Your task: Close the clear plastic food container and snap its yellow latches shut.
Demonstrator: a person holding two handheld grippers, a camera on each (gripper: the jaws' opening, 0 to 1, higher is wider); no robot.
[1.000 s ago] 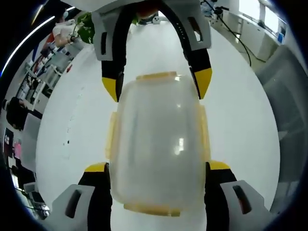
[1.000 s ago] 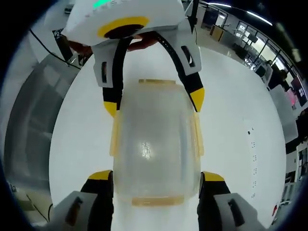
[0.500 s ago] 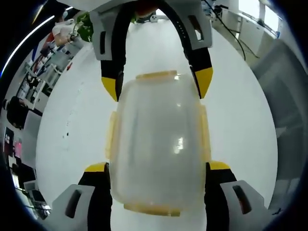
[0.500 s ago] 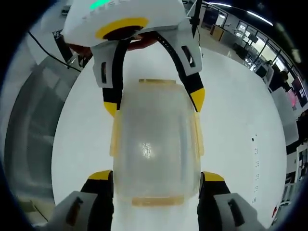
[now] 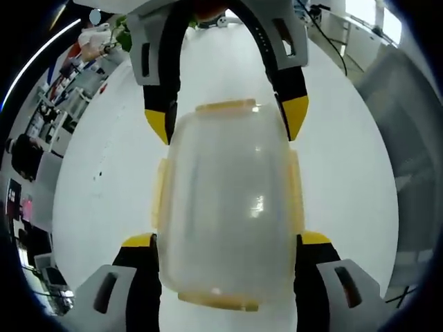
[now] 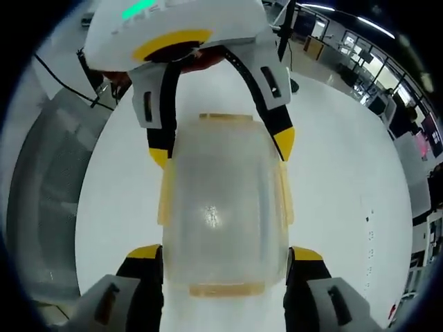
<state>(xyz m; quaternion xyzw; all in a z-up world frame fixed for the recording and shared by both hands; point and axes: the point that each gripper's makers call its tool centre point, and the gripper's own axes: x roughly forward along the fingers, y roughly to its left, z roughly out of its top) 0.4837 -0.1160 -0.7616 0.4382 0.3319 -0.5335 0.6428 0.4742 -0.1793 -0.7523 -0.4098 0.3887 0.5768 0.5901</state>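
Left gripper [image 5: 226, 238] and right gripper [image 6: 225, 249] each clamped across opposite ends of container [image 5: 227, 207], lifted over table [image 5: 104, 187]. Risk: uneven squeeze could pop lid or slip before latches [image 5: 296, 190] snap.

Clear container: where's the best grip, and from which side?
Across its two narrow ends, as both grippers seem to do now: the left gripper and right gripper each straddle one end of the clear container from opposite sides. That likely leaves the yellow latches along its long sides free to press.
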